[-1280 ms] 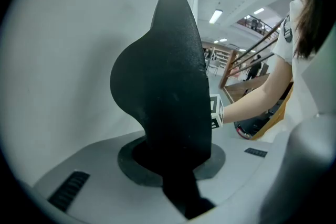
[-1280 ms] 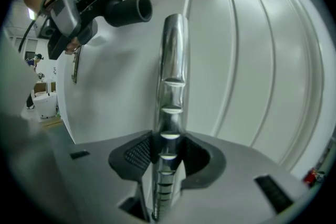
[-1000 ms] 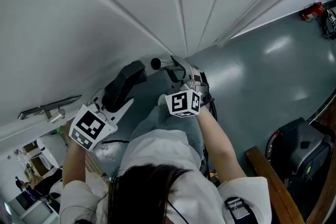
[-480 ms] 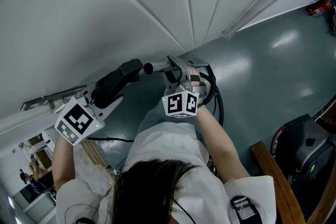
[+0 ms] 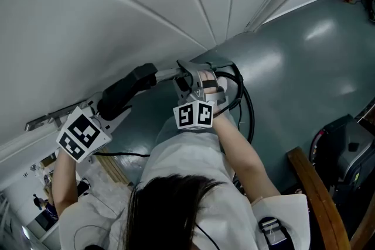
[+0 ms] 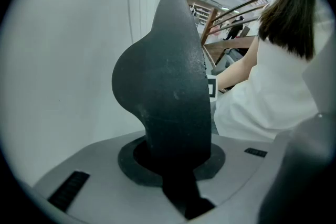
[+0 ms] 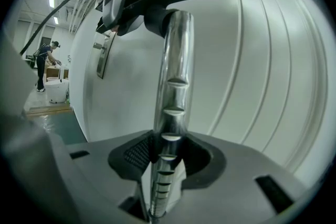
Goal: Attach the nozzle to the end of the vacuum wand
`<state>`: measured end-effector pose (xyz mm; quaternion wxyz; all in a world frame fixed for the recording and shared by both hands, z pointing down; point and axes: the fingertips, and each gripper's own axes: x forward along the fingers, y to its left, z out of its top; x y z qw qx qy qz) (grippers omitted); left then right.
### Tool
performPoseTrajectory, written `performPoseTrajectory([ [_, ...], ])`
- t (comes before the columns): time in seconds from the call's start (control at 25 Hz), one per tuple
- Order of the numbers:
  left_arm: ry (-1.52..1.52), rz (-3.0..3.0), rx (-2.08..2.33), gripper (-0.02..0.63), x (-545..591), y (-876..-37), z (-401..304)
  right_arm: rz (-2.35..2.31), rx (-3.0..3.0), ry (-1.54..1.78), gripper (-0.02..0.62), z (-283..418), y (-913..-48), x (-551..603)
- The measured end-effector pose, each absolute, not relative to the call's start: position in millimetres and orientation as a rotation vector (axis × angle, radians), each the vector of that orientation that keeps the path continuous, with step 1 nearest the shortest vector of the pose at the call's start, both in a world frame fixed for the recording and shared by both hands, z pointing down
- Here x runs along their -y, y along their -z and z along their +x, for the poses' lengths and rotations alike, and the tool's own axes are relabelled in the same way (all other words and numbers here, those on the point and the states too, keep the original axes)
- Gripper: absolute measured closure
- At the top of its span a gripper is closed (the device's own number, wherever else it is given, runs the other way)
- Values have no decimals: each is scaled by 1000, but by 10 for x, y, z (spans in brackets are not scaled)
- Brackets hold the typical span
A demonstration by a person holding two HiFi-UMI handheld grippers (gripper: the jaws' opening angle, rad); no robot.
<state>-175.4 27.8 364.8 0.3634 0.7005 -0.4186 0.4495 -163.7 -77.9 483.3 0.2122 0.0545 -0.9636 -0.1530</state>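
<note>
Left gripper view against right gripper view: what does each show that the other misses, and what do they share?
Only the left gripper view shows the person's white shirt, dark hair and a wooden railing. Only the right gripper view shows the shiny ridged metal vacuum wand, clamped in the right hand-held gripper. Both show the black plastic nozzle and the white wall.

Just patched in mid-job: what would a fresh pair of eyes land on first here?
The black nozzle fills the left gripper view, clamped in the left gripper. The chrome wand runs up from the right gripper, which is closed on it, and its far end meets the nozzle, close to the white ribbed wall.
</note>
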Motion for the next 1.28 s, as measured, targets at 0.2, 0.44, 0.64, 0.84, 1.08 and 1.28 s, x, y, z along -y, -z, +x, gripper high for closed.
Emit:
performPoseTrajectory([
  [0.2,-1275,1749,997,531,-334,-3633,-1825,117,2653,461,442,-1696,-4911,689],
  [0.44,-1356,1663,965,531,-419,-3607,-1883,55,2641,524,436,-1769,-4964,571],
  [0.64,-1448,1570,924,529,-497,-3520,-1951,50,2621,542,434,-1853,-4958,484],
  [0.84,-1546,1501,854,530,-459,-3502,-2020,46,2595,541,434,-1905,-5016,503],
  [1.08,-1649,1397,830,530,-417,-3448,-2061,36,2563,543,433,-1949,-5039,511],
  [1.28,-1704,1368,779,529,-318,-3448,-2098,11,2538,569,430,-1992,-5066,575],
])
